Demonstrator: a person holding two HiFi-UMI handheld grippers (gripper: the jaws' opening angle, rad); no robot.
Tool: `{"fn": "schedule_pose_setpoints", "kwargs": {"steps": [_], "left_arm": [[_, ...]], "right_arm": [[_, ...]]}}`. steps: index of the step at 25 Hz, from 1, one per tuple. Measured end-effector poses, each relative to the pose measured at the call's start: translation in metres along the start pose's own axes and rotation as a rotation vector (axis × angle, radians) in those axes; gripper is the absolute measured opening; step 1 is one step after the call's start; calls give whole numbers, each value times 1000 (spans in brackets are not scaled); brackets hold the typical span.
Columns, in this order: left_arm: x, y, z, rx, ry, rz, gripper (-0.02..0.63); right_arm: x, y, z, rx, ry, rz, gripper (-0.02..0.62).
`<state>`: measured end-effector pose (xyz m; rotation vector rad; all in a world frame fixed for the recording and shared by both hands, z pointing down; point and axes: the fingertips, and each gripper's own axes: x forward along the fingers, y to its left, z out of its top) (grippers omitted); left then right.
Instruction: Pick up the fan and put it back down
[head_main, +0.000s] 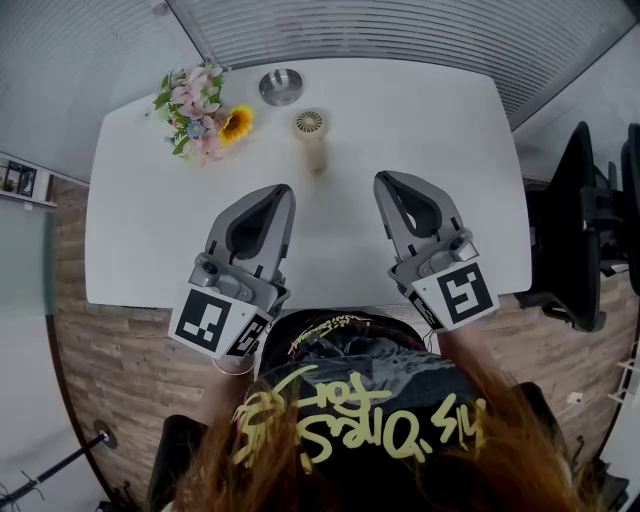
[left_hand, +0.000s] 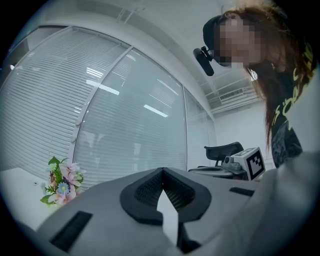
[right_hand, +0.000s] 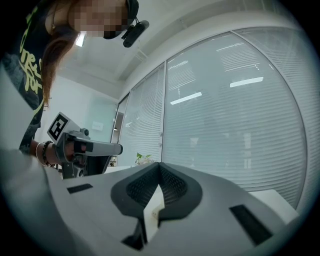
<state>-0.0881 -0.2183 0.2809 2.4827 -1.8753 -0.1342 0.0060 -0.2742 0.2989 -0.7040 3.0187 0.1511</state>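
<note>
The small beige fan (head_main: 310, 132) stands upright on the white table (head_main: 140, 220), its round grille facing up, toward the far middle. My left gripper (head_main: 283, 192) rests near the front edge, shut, with nothing held; its tip points toward the fan from the lower left. My right gripper (head_main: 386, 182) lies beside it, also shut and empty, to the fan's lower right. Both tips are well short of the fan. In the left gripper view the jaws (left_hand: 161, 171) meet at the tip; in the right gripper view the jaws (right_hand: 159, 165) meet likewise. I cannot make out the fan in either gripper view.
A bunch of artificial flowers (head_main: 200, 112) lies at the table's far left, with a round metal bowl (head_main: 281, 86) beside it. Black office chairs (head_main: 580, 225) stand right of the table. Blinds cover the glass wall (left_hand: 125, 110) beyond the far edge.
</note>
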Motion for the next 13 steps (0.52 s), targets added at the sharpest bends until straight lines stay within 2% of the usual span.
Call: {"fn": "schedule_pose_setpoints", "kwargs": {"steps": [13], "left_arm": [[-3,-2,1,-3,-4,-3,-8]], "right_arm": [[1,9,2,51,4,5,3]]}}
